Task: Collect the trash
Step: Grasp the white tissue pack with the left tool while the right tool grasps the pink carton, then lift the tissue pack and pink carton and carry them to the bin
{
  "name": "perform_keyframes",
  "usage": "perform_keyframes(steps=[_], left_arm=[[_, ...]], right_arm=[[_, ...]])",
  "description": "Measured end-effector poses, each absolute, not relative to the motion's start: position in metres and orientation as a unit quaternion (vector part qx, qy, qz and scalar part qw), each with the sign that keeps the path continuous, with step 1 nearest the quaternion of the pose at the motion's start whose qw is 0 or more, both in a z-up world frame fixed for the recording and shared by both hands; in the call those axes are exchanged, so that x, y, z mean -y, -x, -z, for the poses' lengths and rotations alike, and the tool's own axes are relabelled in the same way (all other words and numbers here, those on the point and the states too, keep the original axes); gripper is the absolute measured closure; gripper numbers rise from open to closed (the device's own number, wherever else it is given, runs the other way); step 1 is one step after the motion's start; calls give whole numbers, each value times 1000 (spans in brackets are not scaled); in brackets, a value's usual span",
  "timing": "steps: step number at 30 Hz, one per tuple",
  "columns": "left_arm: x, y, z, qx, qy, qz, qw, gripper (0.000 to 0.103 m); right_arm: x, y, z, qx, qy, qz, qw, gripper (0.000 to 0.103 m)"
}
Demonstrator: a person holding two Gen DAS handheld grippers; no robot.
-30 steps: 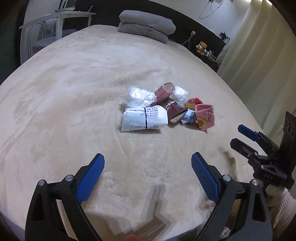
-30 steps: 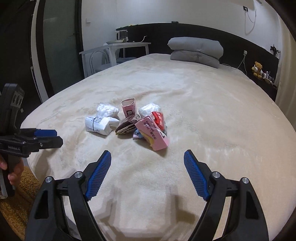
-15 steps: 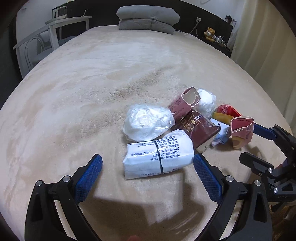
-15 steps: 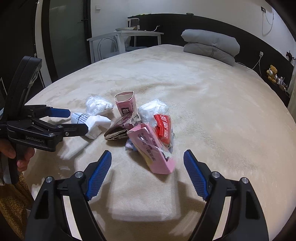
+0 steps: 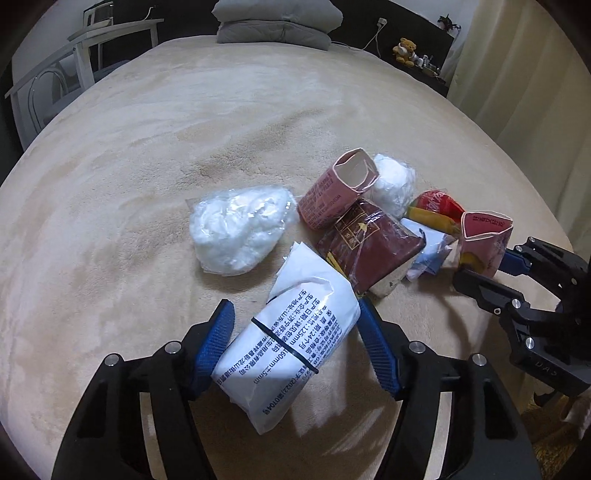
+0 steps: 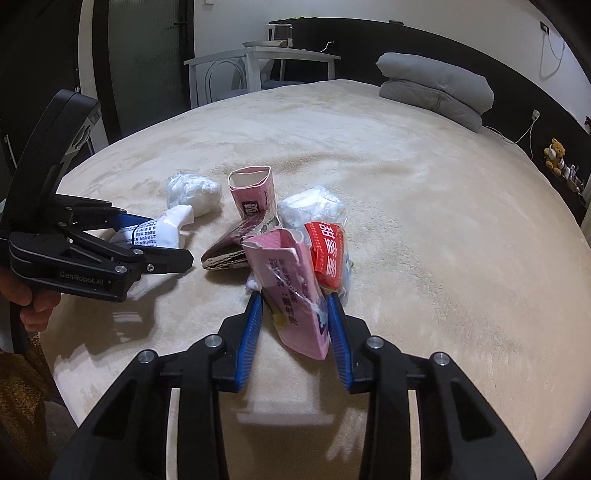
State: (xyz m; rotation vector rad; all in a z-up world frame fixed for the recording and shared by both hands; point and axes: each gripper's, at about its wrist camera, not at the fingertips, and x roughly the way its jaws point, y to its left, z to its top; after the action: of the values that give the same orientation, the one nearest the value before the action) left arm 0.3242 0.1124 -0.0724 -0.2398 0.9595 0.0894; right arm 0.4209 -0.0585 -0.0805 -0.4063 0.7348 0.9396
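A pile of trash lies on a beige bed (image 5: pixel 129 147). My left gripper (image 5: pixel 295 321) is shut on a white printed packet (image 5: pixel 291 343), tilted between its blue pads. My right gripper (image 6: pixel 295 302) is shut on a pink carton (image 6: pixel 291 295). Beside them lie a clear bag of white stuff (image 5: pixel 240 229), another pink carton (image 5: pixel 336 192), a dark brown wrapper (image 5: pixel 369 243), a white wad (image 5: pixel 393 182) and a red packet (image 6: pixel 328 251). The right gripper shows in the left wrist view (image 5: pixel 491 269); the left one shows in the right wrist view (image 6: pixel 155 240).
Grey folded pillows (image 5: pixel 273 18) lie at the head of the bed. A white table and chair (image 5: pixel 74 59) stand at the left. A curtain (image 5: pixel 535 92) hangs at the right, with a teddy bear (image 5: pixel 404 46) on a dark ledge. The bed edge is near both grippers.
Both grippers moved in to the pile and shut: the left on the white packet, which has turned and tilted, the right on the pink carton.
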Motion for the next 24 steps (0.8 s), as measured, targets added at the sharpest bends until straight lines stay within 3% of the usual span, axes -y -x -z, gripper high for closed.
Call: perform_keyframes(steps=[24], left_arm=[[-102,-251,26,-361,164,-10,918,38]], right_arm=[[120,-374,25,-350,57,-431,830,72]])
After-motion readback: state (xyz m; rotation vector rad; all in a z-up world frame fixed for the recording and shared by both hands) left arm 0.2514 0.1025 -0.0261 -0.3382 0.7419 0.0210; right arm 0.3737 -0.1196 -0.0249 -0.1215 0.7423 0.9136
